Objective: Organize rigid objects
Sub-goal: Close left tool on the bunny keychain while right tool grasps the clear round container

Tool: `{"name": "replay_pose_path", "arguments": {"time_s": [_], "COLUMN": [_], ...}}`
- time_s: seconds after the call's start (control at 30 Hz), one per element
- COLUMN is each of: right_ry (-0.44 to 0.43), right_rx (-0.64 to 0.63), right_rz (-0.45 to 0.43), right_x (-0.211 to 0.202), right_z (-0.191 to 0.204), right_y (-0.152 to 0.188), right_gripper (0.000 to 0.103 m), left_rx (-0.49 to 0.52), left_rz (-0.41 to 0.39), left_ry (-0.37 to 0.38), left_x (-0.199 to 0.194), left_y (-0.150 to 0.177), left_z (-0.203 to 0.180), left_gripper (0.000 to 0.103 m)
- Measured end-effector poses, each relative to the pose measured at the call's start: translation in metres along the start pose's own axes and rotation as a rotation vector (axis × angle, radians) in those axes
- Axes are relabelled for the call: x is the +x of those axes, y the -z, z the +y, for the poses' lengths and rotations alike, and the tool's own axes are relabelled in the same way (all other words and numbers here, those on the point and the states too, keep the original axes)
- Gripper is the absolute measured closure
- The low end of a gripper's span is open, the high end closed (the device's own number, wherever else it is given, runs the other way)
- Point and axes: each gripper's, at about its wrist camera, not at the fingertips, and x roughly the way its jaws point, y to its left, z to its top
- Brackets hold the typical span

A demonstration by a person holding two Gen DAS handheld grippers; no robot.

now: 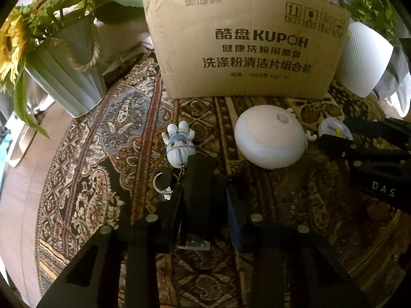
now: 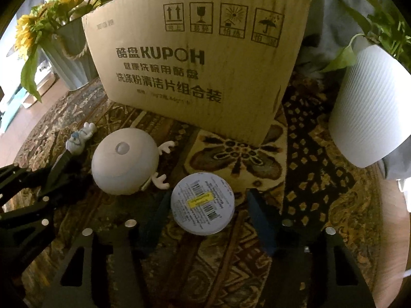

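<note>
Three small things lie on the patterned table [image 2: 303, 138] before the cardboard box [image 2: 195, 64]: a keychain figurine [image 1: 179, 145] at nine o'clock, a white round toy [image 2: 125, 165] centred, and a round tin [image 2: 203, 202] at three o'clock. The left hand-held gripper [image 1: 205, 179] grips a black object just beside the figurine. The right hand-held gripper [image 2: 205, 210] stands wide around the tin.
</note>
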Motion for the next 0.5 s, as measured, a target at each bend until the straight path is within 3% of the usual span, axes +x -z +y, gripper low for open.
{"name": "replay_pose_path", "arguments": {"time_s": [0.03,0.23,0.5], "right_ry": [-0.005,-0.009,-0.011], "right_rx": [-0.004,0.000,-0.003], "right_rz": [-0.001,-0.004,-0.051], "right_x": [0.000,-0.005,-0.033], "right_z": [0.001,0.003,0.010], "right_y": [0.000,0.000,-0.004], "right_gripper": [0.050,0.050,0.051], "left_rx": [-0.003,-0.016,-0.010], "left_rz": [-0.001,-0.010,-0.084], "left_ry": [0.004,0.012,0.009], "left_x": [0.000,-0.007,-0.032], "left_y": [0.000,0.000,-0.005], "left_z": [0.000,0.000,0.003], "left_gripper": [0.071,0.072,0.072]}}
